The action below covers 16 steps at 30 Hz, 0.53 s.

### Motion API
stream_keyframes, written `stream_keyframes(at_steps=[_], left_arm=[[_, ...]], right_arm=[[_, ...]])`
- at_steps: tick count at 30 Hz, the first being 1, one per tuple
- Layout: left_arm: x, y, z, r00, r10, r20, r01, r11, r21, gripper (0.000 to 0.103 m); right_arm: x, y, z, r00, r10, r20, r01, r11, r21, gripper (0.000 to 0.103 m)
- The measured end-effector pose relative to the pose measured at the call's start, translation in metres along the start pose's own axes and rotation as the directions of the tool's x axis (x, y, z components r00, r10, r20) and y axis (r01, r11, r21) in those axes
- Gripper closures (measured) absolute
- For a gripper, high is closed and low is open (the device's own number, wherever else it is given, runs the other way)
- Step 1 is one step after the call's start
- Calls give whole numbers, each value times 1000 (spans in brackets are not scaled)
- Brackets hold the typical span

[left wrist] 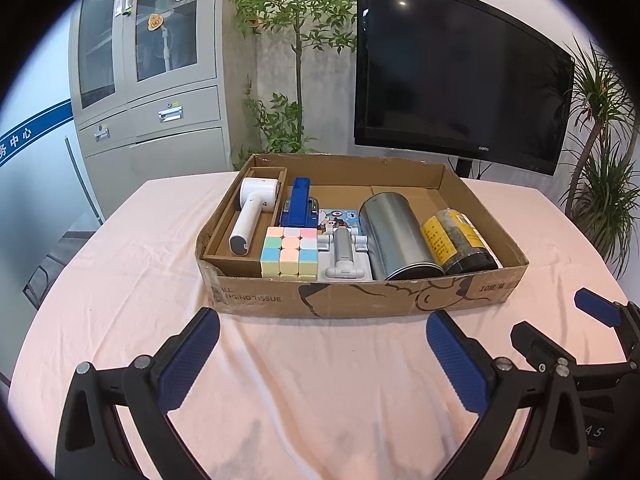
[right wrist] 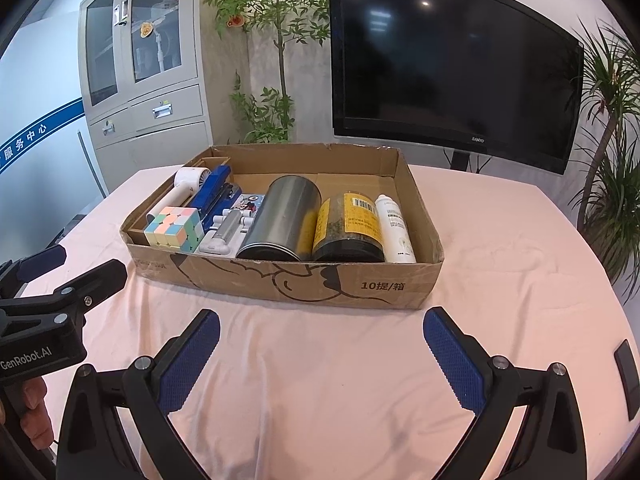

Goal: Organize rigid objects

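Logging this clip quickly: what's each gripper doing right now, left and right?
Left gripper: open, holding nothing, hovering over the tablecloth short of the cardboard box.
Right gripper: open, holding nothing, also short of the box.

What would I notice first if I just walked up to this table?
Probably the cardboard box in the middle of the pink tablecloth, packed with things. A pastel puzzle cube sits near its front left, with a big shiny metal can lying on its side beside a yellow-labelled jar. A large dark TV stands behind.
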<state>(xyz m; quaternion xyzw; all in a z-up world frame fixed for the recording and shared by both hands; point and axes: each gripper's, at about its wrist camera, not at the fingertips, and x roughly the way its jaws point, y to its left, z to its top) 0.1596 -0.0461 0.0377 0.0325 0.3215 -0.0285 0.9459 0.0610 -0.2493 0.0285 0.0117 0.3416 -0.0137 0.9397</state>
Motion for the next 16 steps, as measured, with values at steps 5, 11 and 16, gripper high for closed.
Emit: stream_keyframes(at_steps=[5,11,16], left_arm=[[2,2,0,1000,1,-6,-1,1000,-7,0],[10,5,1,1000,-10,-14,10,1000,-1,0],[23,13,8,995,-97,15,98,995,-11,0]], right_arm=[[0,2,0,1000,-3,0,3,1000,-4,1],[7,5,0,1000,-1,-10,1,1000,-4,1],[22,4,2,1000,27,-8,-27,1000,-6,1]])
